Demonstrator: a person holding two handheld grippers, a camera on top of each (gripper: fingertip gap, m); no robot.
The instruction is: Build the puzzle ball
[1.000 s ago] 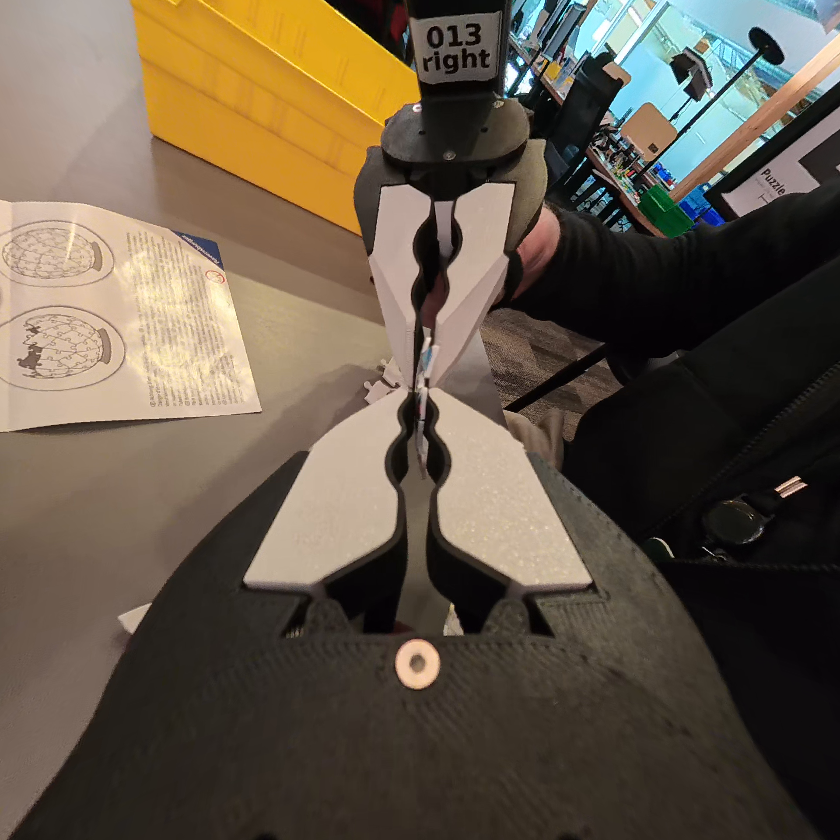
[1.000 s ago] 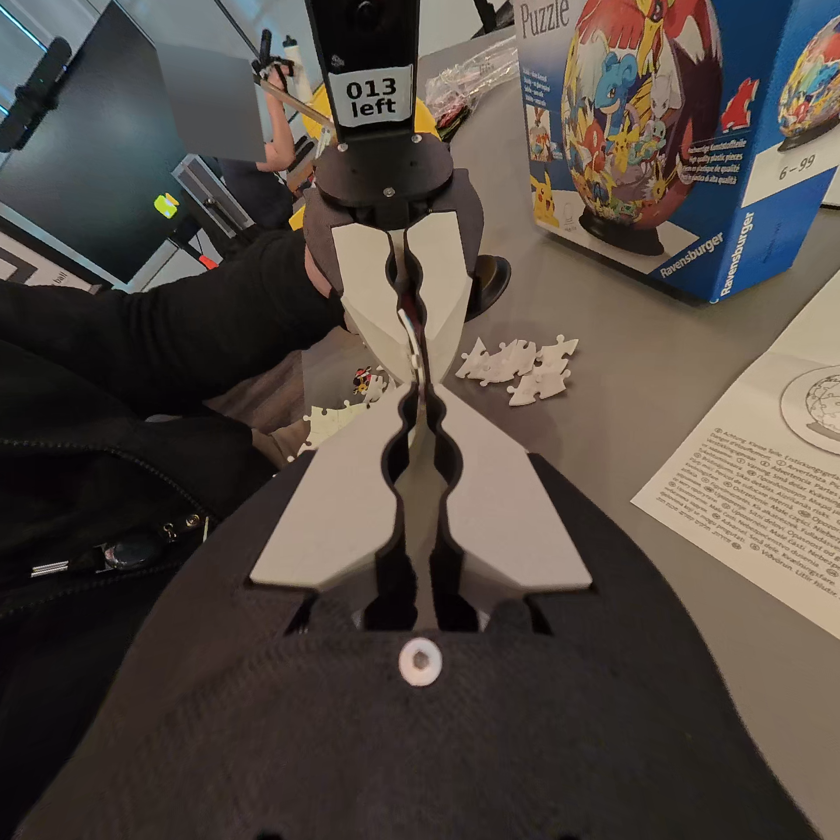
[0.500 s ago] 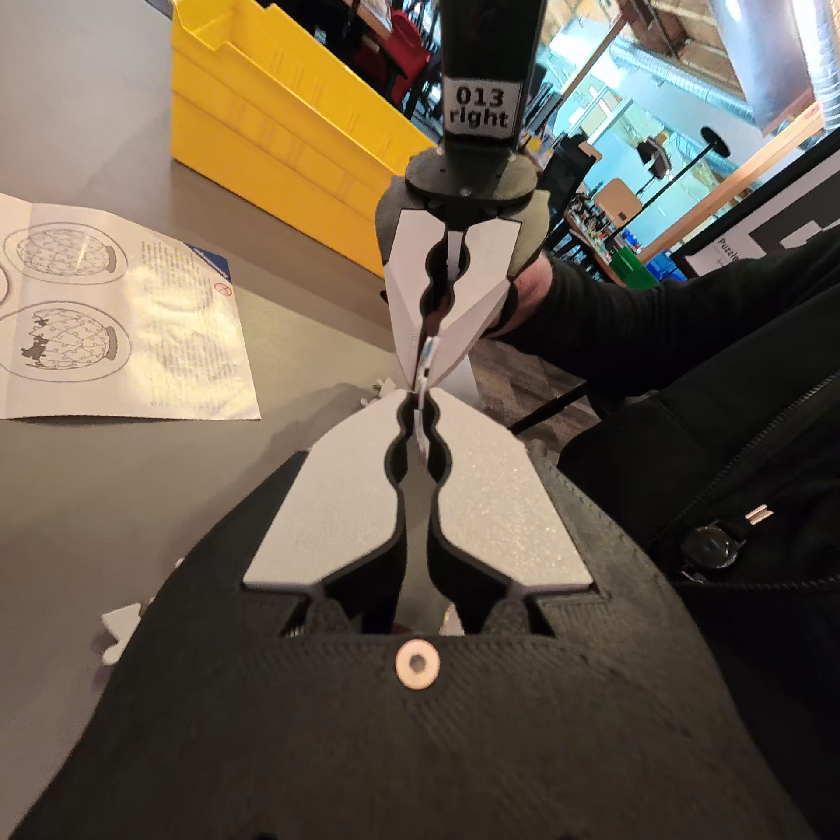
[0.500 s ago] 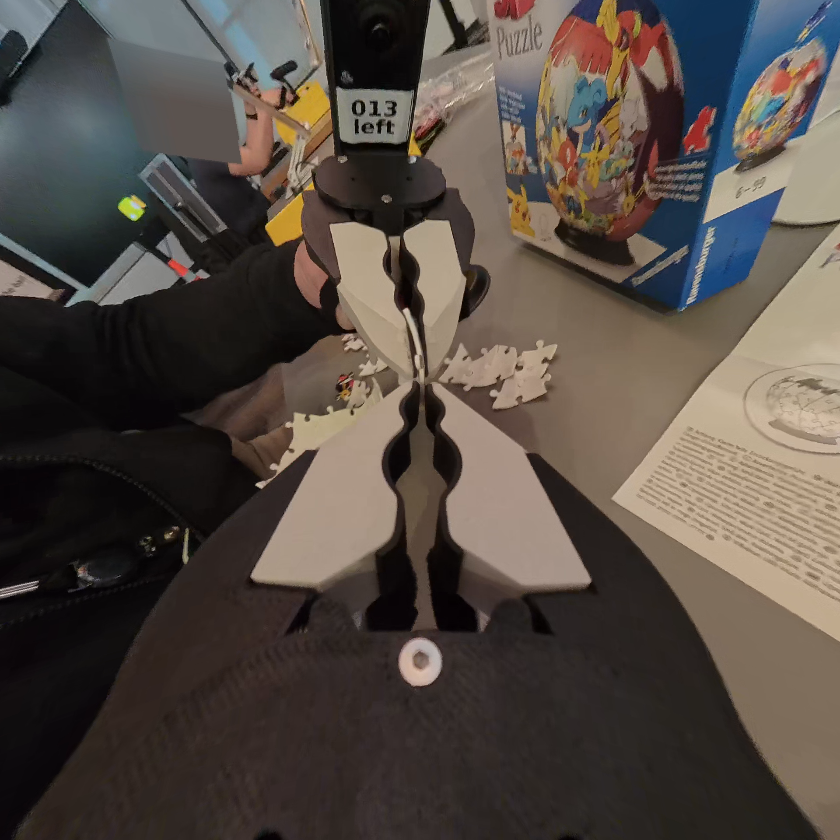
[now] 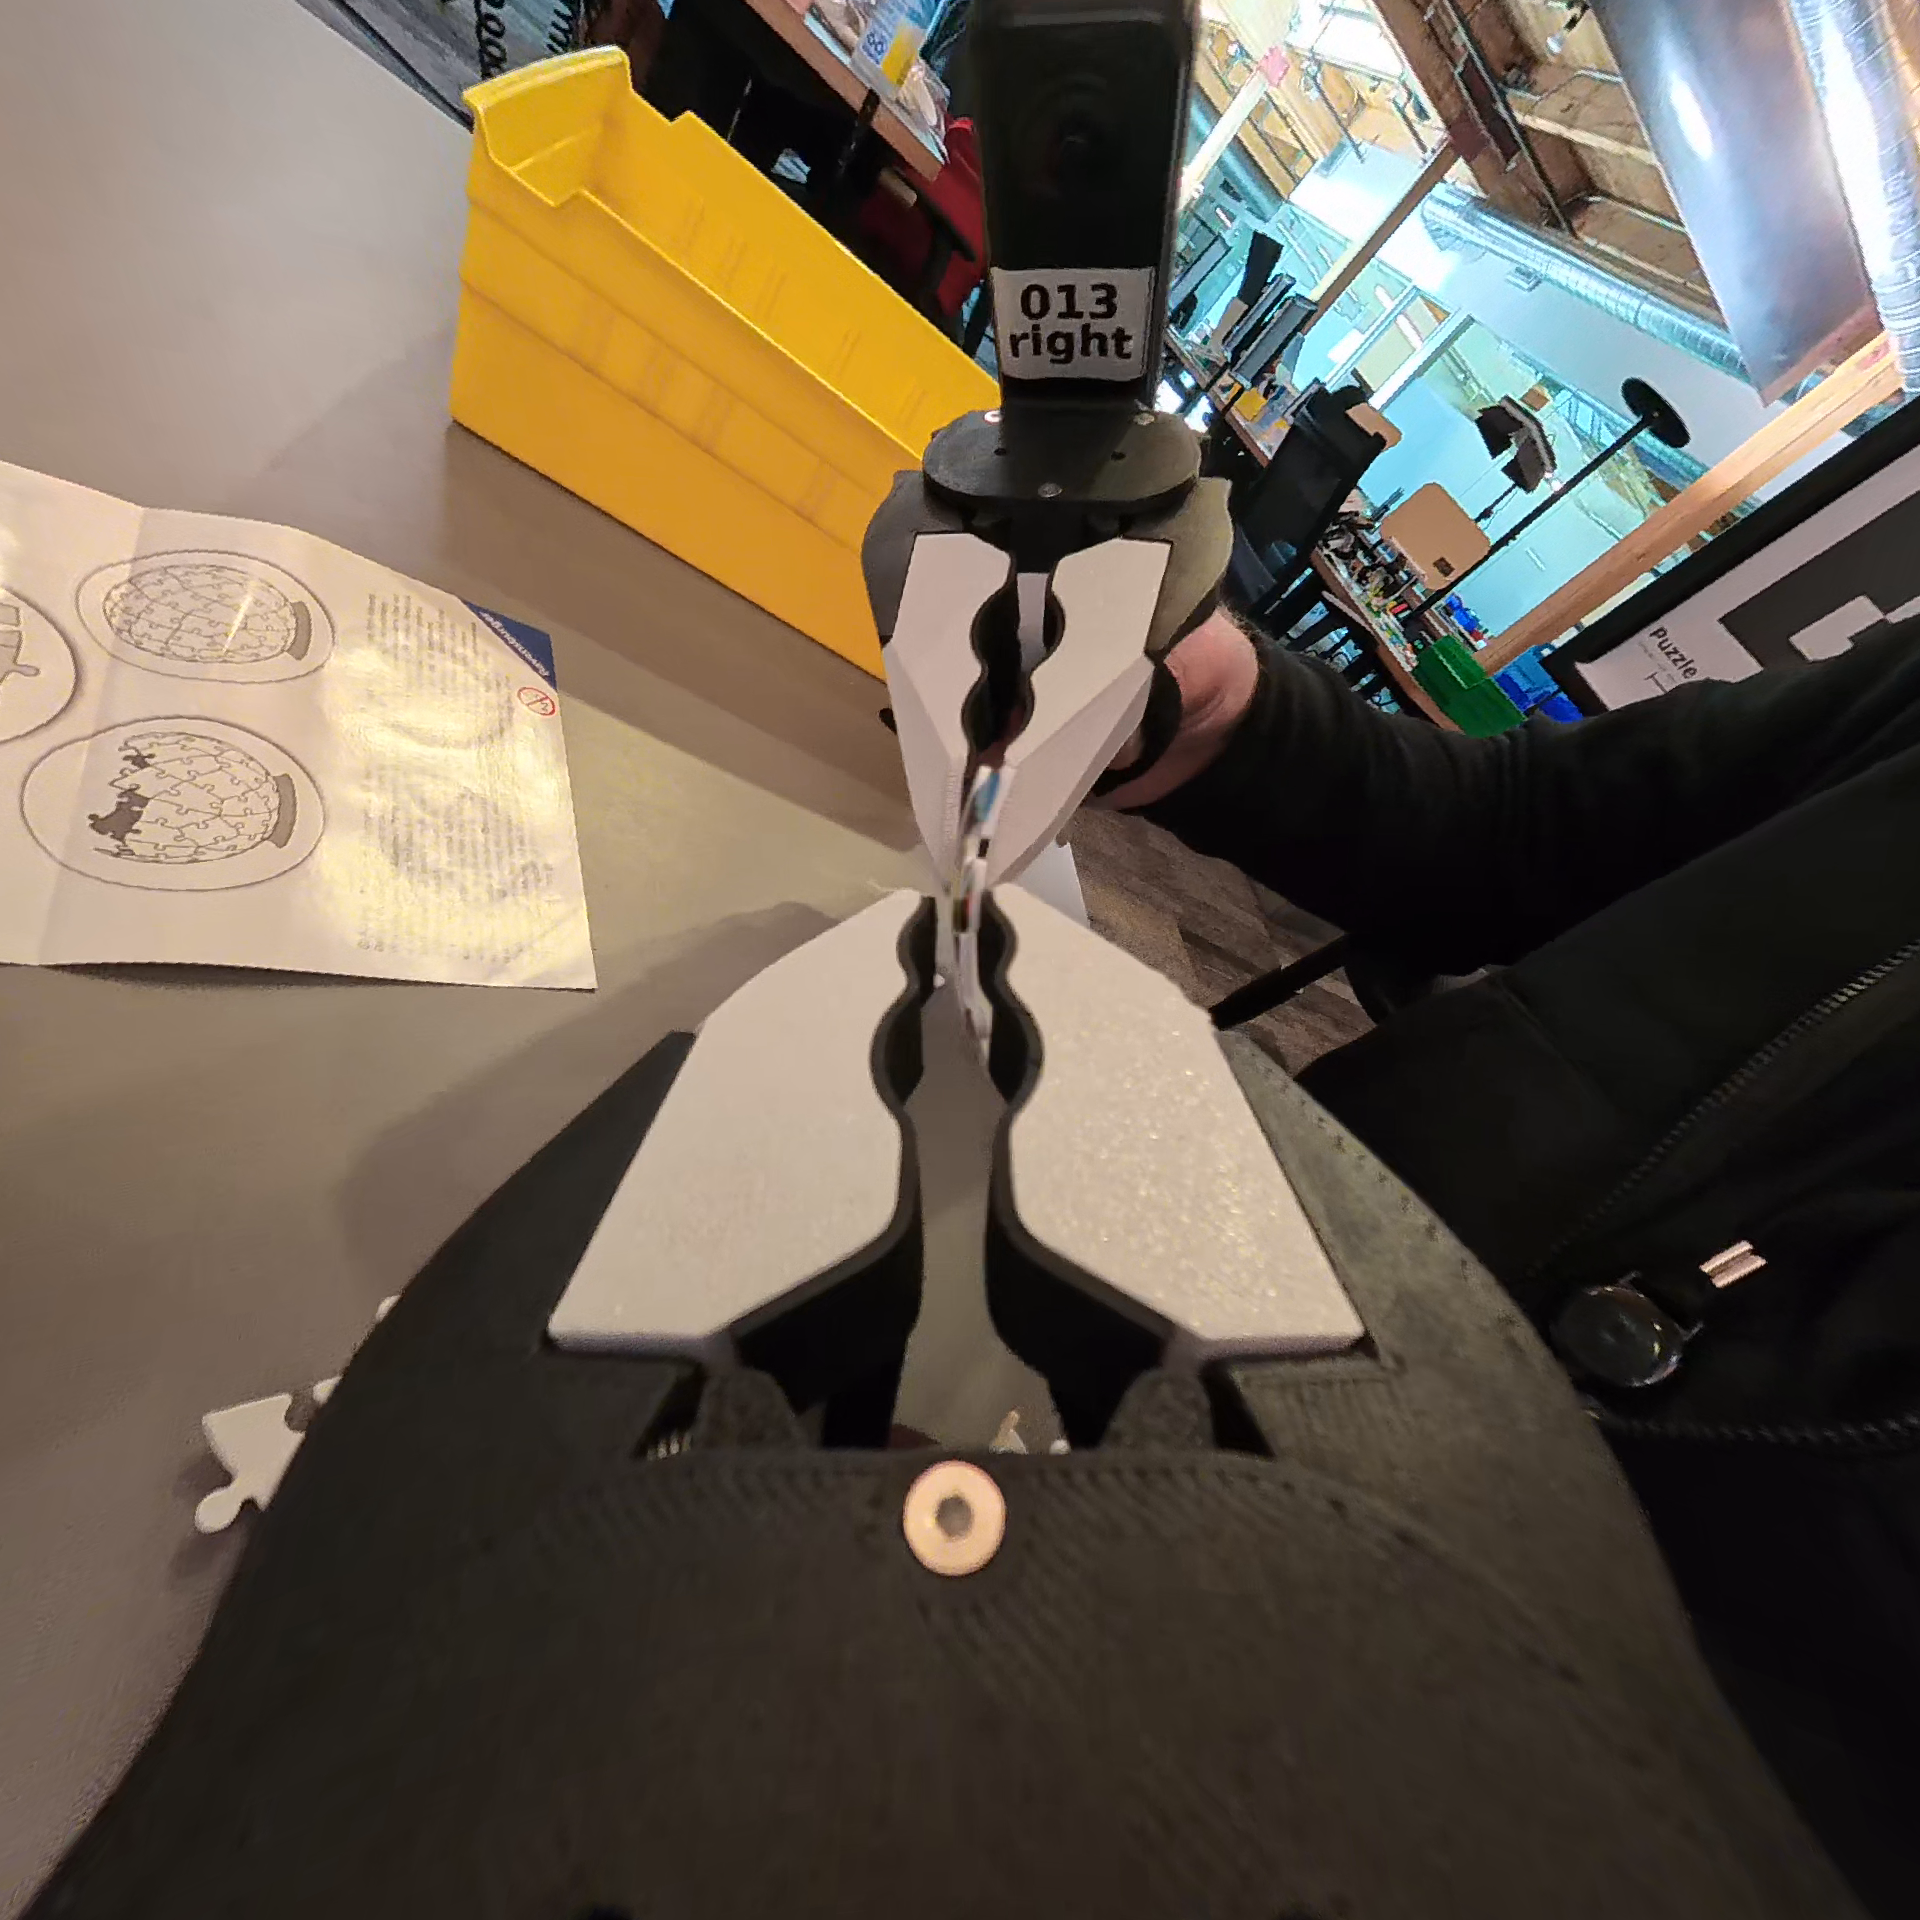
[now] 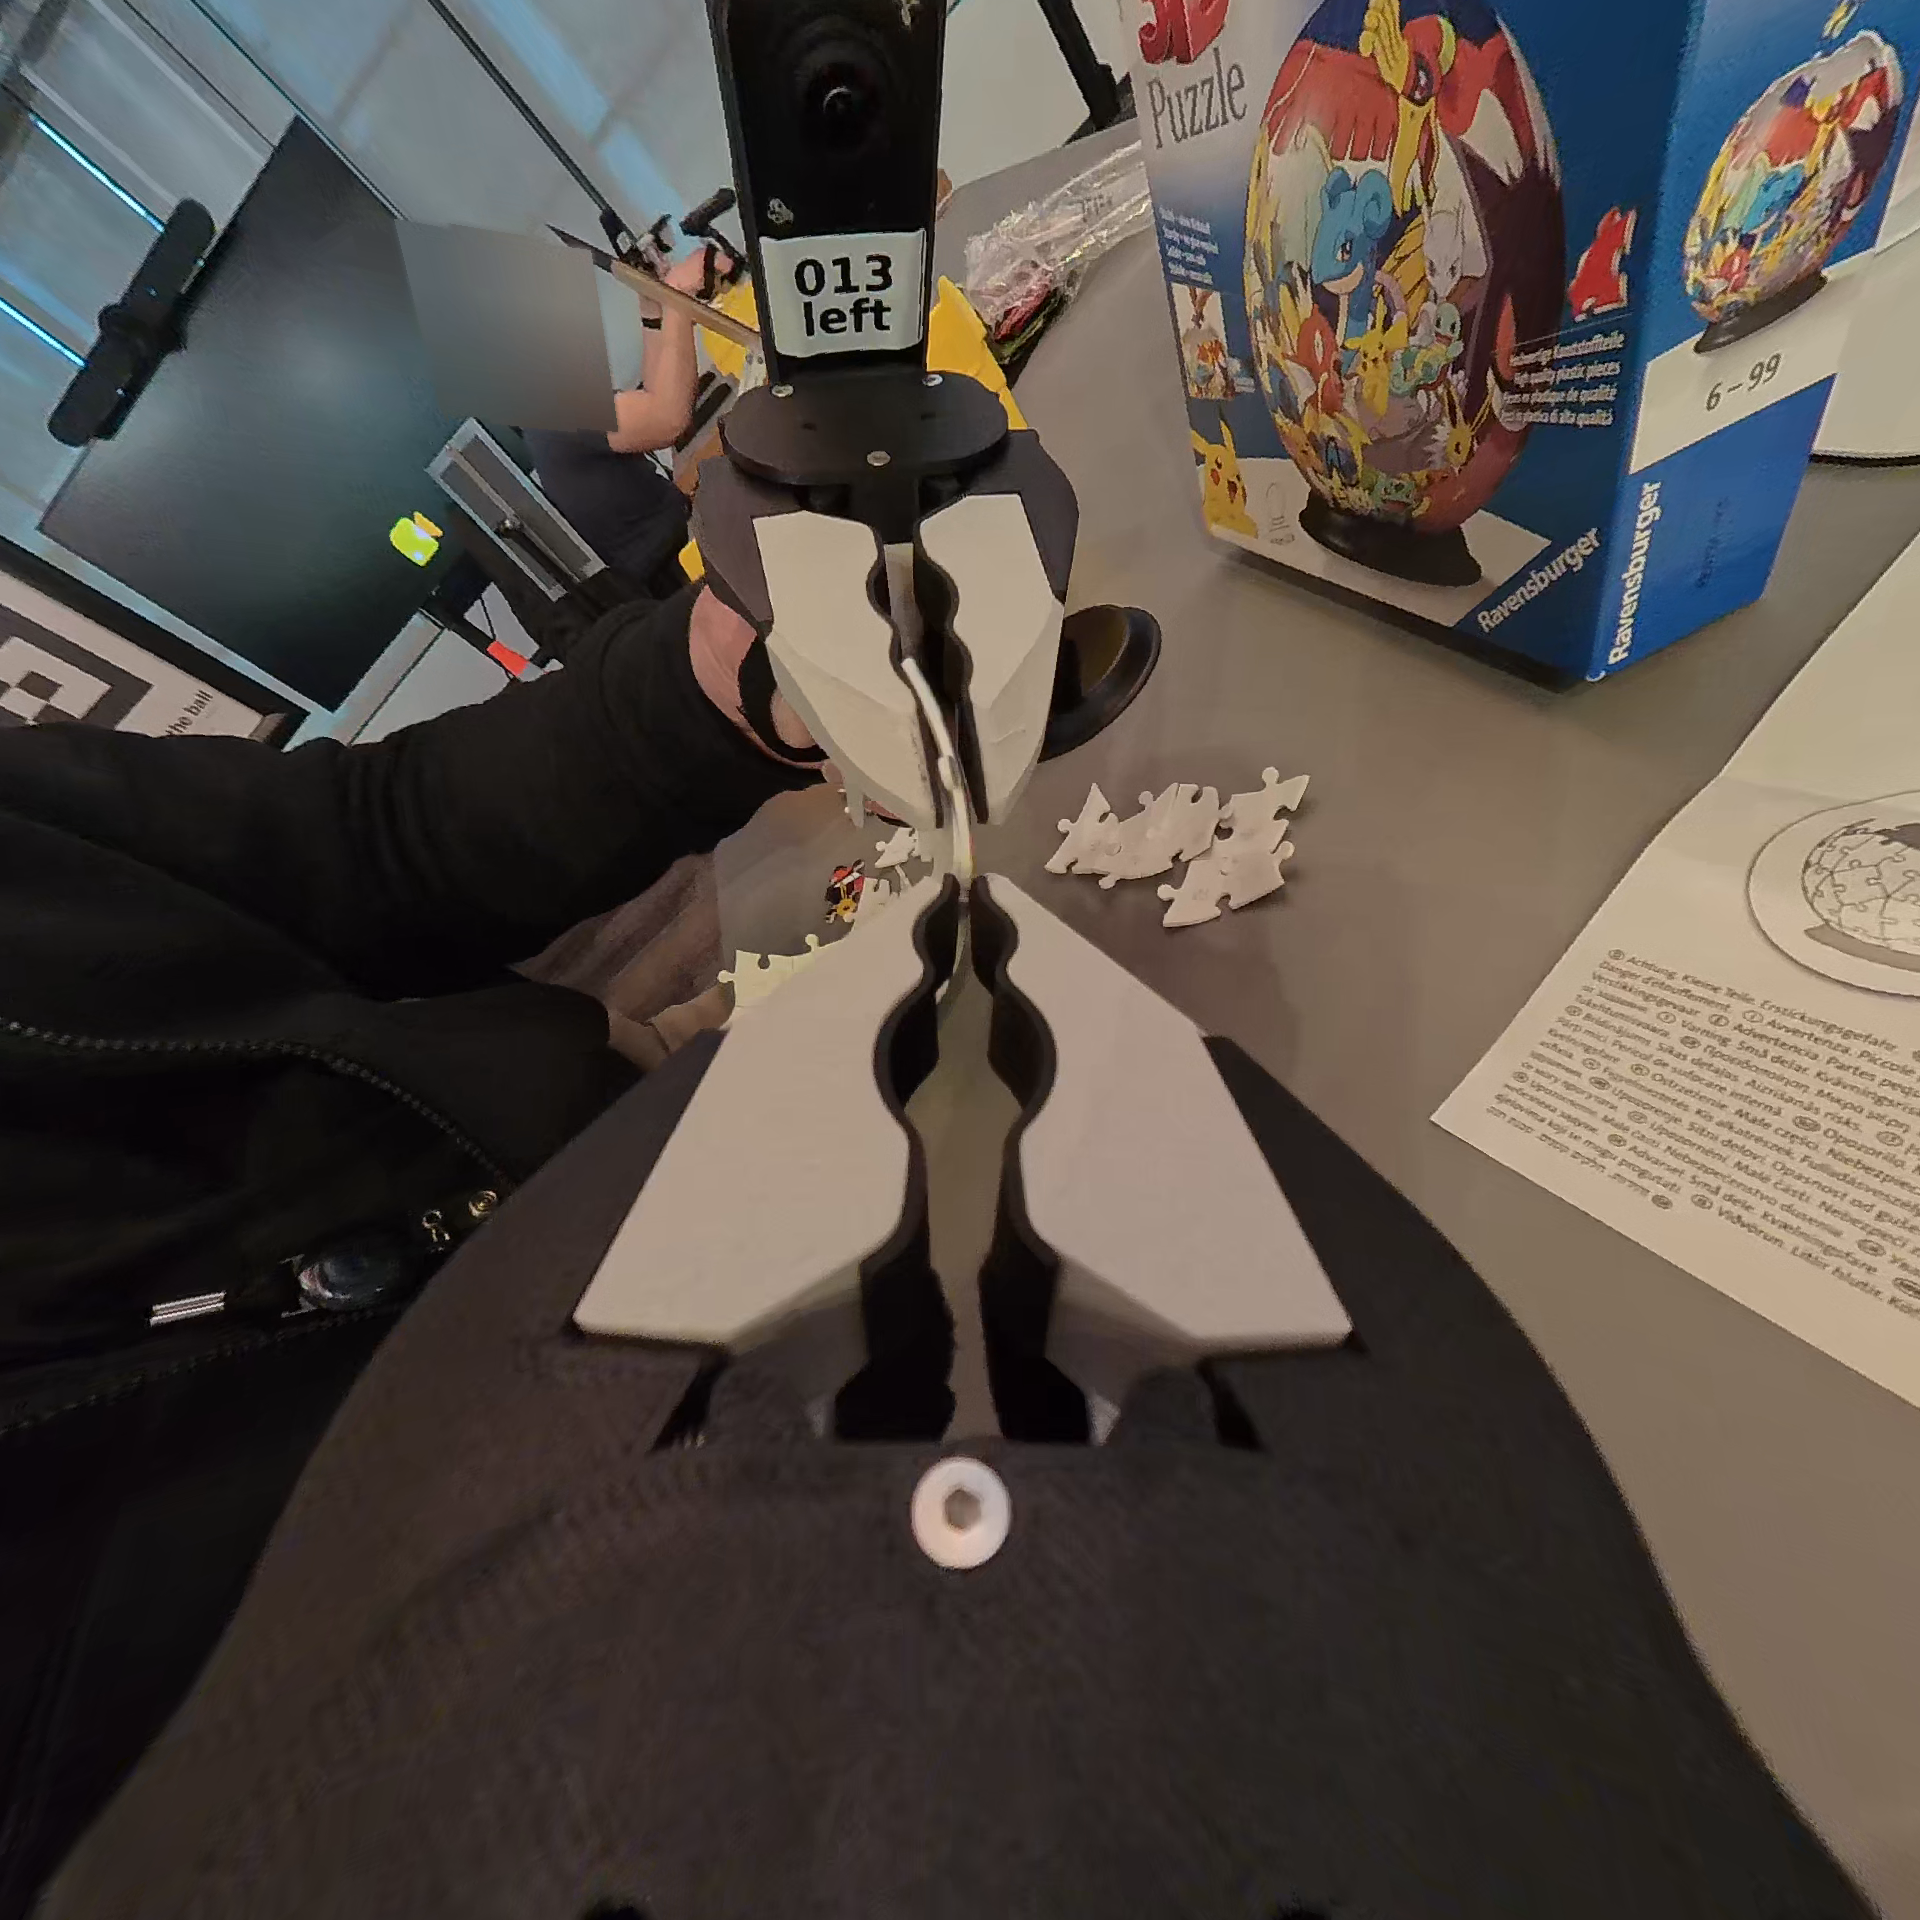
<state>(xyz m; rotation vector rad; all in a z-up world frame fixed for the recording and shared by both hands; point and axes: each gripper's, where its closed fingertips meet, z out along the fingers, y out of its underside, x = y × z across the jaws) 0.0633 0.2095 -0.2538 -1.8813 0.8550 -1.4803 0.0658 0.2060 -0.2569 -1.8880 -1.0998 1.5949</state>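
White, grainy-faced fingers of the left tongs (image 5: 961,914) are pinched nearly together on a thin curved puzzle piece (image 5: 966,935) held edge-on, and the right tongs (image 6: 961,883) meet them tip to tip, likewise closed down on a second piece (image 6: 951,940) whose edge shows only as a pale sliver. In the left wrist view the right tongs' piece shows a strip of colour; whether the two pieces are already interlocked or merely touching cannot be told, as the joint sits right where the four fingertips converge above the grey worktop (image 5: 260,1143). The pieces look light, stiff and slightly domed, thin plastic that would likely slip or twist if nipped only at a tab, so a hold across the flat body, leaving the mating edge free, seems the safer grip. Beyond the tongs, loose white-backed pieces (image 6: 1195,842) lie clustered on the worktop, with a few more near the person's dark sleeve (image 6: 416,831). Farther out lie the unfolded instruction sheet (image 5: 260,748), a yellow bin (image 5: 707,353) and the blue puzzle box (image 6: 1507,312). The ball seems barely begun.
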